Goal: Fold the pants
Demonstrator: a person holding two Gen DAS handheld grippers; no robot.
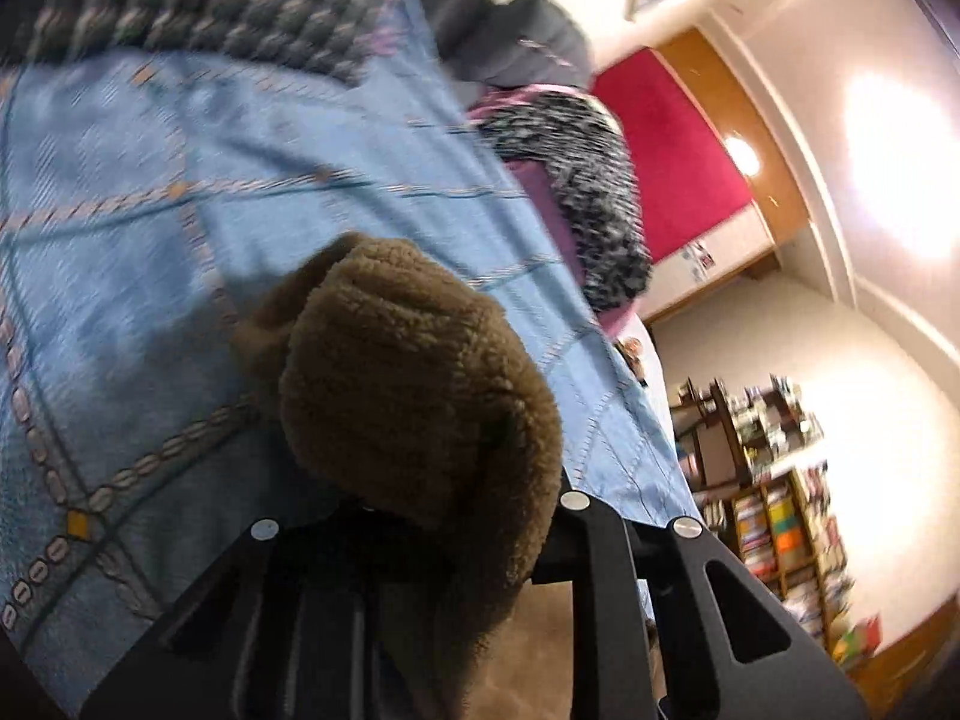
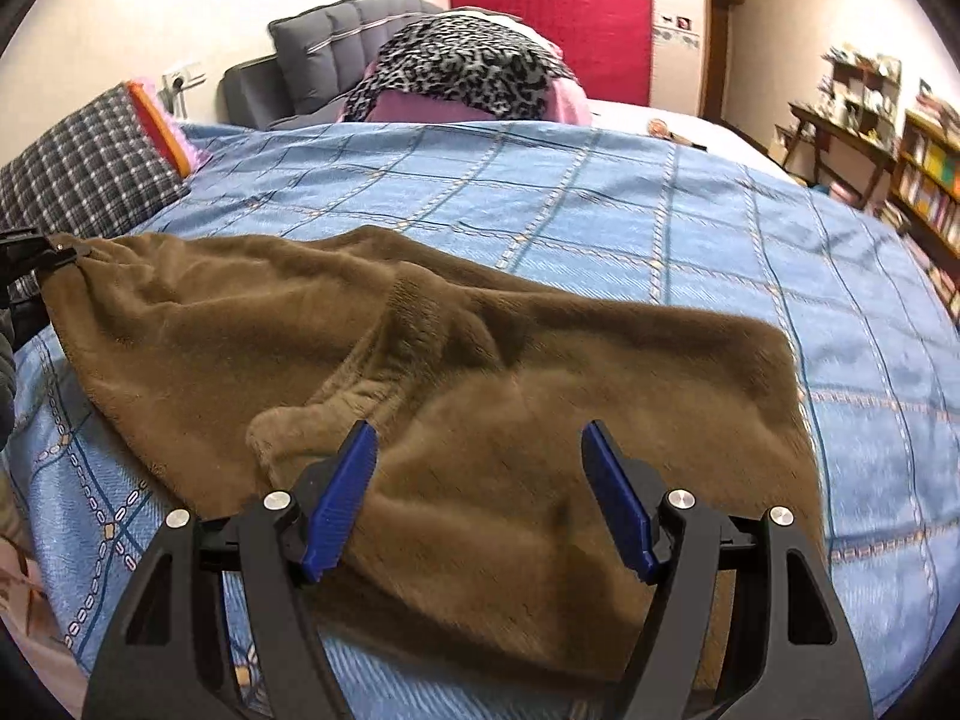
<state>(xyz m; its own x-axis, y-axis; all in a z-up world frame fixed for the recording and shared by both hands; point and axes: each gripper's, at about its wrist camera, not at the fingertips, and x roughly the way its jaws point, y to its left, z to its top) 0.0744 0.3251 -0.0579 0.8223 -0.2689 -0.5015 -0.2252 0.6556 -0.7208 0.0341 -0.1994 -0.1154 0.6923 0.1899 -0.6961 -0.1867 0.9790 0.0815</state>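
Two grippers: I am holding the right gripper (image 2: pixel 480 498) agape over the brown pants (image 2: pixel 456 372) at lower centre, on the blue bedspread (image 2: pixel 660 210); the left gripper (image 2: pixel 57 261), far left, is pinching their corner. Tugging risks that corner slipping free.

Tilted left view against pants (image 1: pixel 414 384); right view low, both facing bedspread (image 2: pixel 600 204).
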